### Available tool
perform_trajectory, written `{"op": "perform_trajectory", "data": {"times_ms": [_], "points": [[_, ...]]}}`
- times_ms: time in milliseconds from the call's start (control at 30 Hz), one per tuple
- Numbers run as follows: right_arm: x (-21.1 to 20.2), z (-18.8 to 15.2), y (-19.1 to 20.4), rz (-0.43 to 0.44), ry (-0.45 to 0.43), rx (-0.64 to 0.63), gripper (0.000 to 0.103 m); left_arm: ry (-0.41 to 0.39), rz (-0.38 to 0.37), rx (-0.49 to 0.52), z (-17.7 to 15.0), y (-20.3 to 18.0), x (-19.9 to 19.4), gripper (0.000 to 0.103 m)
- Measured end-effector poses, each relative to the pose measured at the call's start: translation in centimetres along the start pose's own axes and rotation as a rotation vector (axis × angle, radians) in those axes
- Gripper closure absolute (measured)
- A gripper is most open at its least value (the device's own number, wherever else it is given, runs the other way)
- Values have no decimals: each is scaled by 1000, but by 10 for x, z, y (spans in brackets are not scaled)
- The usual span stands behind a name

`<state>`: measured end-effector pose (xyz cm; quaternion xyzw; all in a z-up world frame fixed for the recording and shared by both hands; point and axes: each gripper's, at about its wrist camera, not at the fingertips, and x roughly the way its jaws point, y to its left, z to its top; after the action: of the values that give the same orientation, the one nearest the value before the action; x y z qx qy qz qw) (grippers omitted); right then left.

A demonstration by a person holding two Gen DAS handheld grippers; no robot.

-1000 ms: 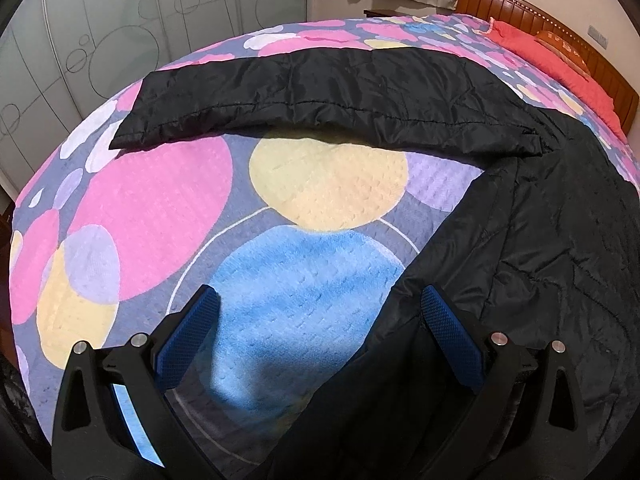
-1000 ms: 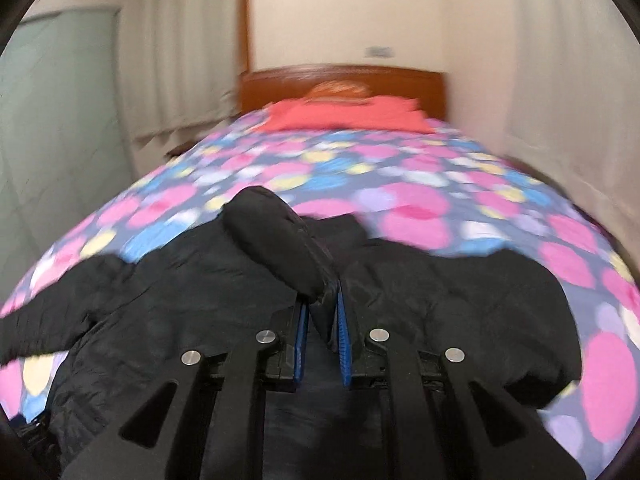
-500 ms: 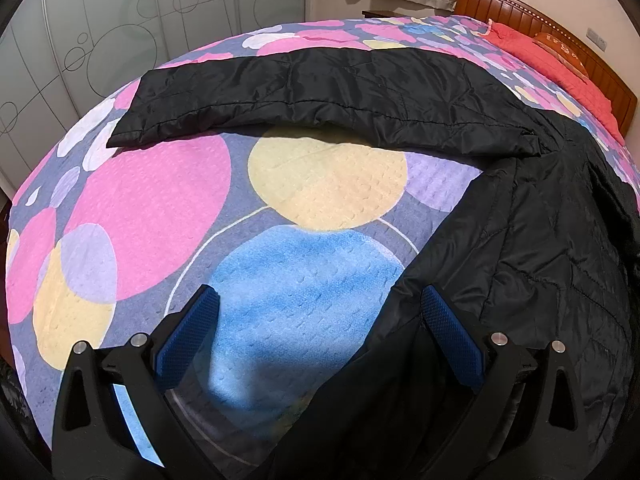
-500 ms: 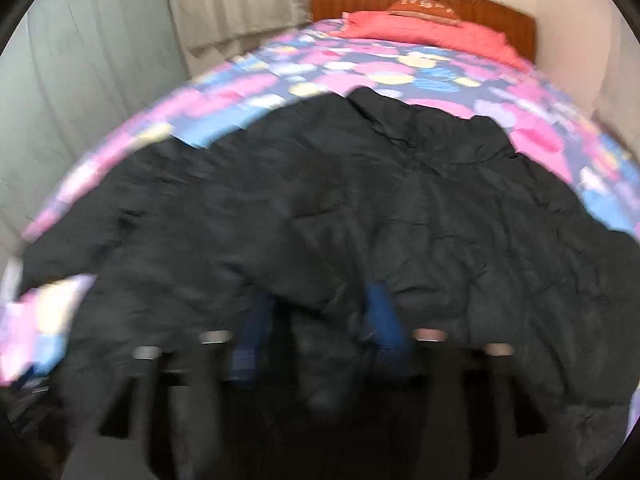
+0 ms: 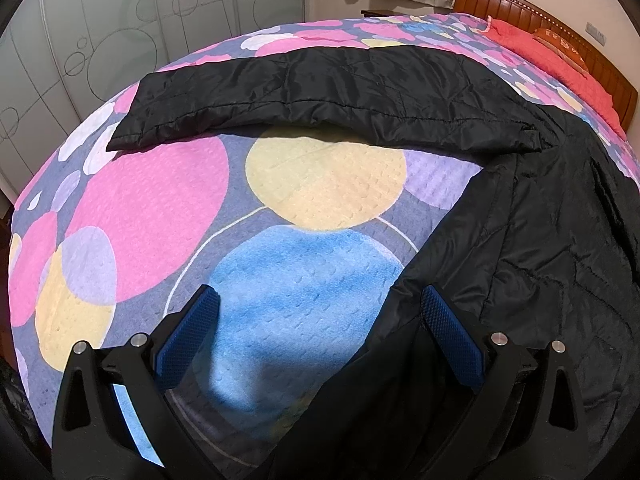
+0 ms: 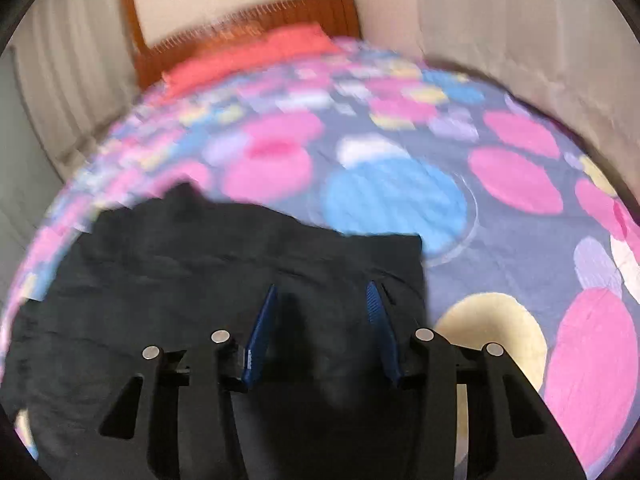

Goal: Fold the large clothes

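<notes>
A large black quilted jacket (image 5: pixel 552 240) lies on the bed. One sleeve (image 5: pixel 320 92) stretches out flat to the left. My left gripper (image 5: pixel 316 304) is open and empty, low over the bedspread at the jacket's left edge; its right finger is over the black fabric. In the blurred right wrist view the jacket (image 6: pixel 180 280) lies flat below my right gripper (image 6: pixel 322 292), which is open and empty above the jacket's right part.
The bed has a spread with coloured circles (image 5: pixel 160 216). A red pillow (image 5: pixel 560 60) and wooden headboard (image 5: pixel 520 4) are at the far end. Frosted wardrobe doors (image 5: pixel 120 32) stand beyond the bed's left side. Curtains (image 6: pixel 520 40) hang on the right.
My right gripper was shut on a fold of the jacket, has let it go and opened, and has swung to the right. The left gripper has hardly moved.
</notes>
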<state>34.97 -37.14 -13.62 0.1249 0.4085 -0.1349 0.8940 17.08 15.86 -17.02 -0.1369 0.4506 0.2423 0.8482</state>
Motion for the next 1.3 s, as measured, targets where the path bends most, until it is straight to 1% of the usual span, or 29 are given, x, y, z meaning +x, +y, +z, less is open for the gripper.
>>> {"op": "perform_trajectory", "data": {"times_ms": [33, 100, 200, 300, 333, 367, 400, 433, 467, 500, 600, 667, 733, 800, 833, 867, 900, 933, 1000, 1100, 1167, 1233, 1300], "points": [[20, -6, -3, -11, 54, -8, 56, 0, 2, 2, 0, 0, 0, 2], [26, -14, -1, -16, 20, -39, 56, 0, 5, 6, 0, -1, 0, 2], [11, -12, 9, -57, 11, -65, 56, 1, 7, 9, 1, -1, 1, 2], [-14, -21, 19, -35, -51, -90, 56, -2, 12, 13, 1, -1, 1, 2], [-23, -28, 28, -18, -71, -108, 56, -2, 13, 15, 1, -2, 1, 2], [-28, -38, 29, 0, -72, -117, 56, -2, 15, 17, 1, -2, 1, 2], [-25, -43, 25, 15, -57, -124, 56, -3, 17, 18, 1, -2, 1, 2], [-12, -51, 30, 20, -7, -139, 56, -4, 18, 19, 1, -3, 1, 2], [-1, -55, 29, 4, 22, -156, 55, -3, 18, 19, 1, -3, 1, 2], [7, -58, 31, -7, 28, -174, 55, -3, 16, 18, 2, -2, 2, 2], [-4, -52, 38, -37, 20, -162, 55, -4, 16, 17, 1, -2, 2, 2], [-20, -50, 48, 56, 10, -114, 55, -5, 18, 19, 0, -4, 1, 2], [-31, -55, 67, 78, -17, -147, 55, -5, 17, 19, 0, -4, 1, 2], [-29, -61, 84, 98, -10, -181, 55, -4, 12, 15, 0, -3, 2, 2], [-19, -65, 91, 96, 19, -193, 55, -5, 14, 16, 0, -4, 1, 2], [-8, -71, 96, 71, 43, -204, 55, -5, 14, 16, 0, -5, 1, 2], [0, -75, 98, 55, 49, -213, 54, -6, 14, 17, -1, -6, 1, 2], [6, -79, 98, 43, 35, -224, 54, -6, 14, 17, -1, -5, 1, 2], [-1, -79, 101, 31, 25, -233, 54, -5, 13, 16, 0, -4, 1, 2], [-20, -77, 92, 50, 6, -203, 53, -2, 5, 11, -1, -5, 1, 2], [-37, -75, 73, 41, -36, -157, 46, -4, 4, 11, -1, -5, 1, 2], [-47, -74, 53, -12, -75, -124, 44, -3, 0, 9, -1, -3, 1, 2], [-39, -73, 38, -63, -63, -120, 43, -3, -4, 7, 0, -2, 1, 2]]}}
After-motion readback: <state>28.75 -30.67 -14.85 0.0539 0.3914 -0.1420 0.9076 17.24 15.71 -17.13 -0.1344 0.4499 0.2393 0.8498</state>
